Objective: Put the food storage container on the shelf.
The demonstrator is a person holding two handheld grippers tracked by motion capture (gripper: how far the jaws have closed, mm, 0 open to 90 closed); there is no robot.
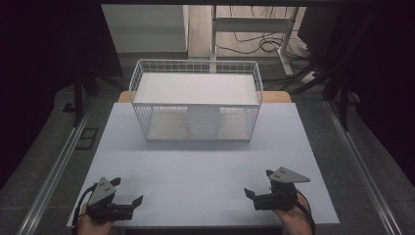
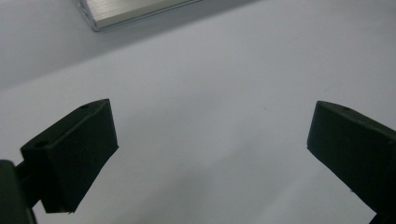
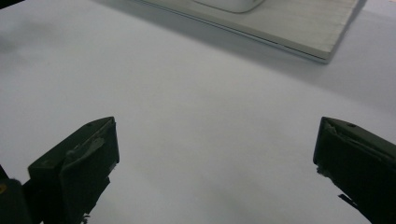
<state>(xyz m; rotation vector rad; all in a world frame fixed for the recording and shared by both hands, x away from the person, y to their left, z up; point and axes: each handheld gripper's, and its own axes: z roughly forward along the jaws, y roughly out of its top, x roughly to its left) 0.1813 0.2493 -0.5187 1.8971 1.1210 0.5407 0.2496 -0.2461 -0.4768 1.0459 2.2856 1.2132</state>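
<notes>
White pot (image 1: 203,120) sits on the wire rack's (image 1: 195,100) lower shelf, well ahead of both tongs. Left tongs (image 1: 128,192) and right tongs (image 1: 258,182) gape empty over the worktop (image 1: 195,171); a forward reach likely comes next.

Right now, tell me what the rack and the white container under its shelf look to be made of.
Wire rack: looks like white-coated metal wire, judging by its thin grid walls; its shelf and base boards look like pale matte wood or laminate, faint grain showing. White container: smooth, rounded, matte, probably plastic, possibly ceramic; too blurred to settle.
</notes>
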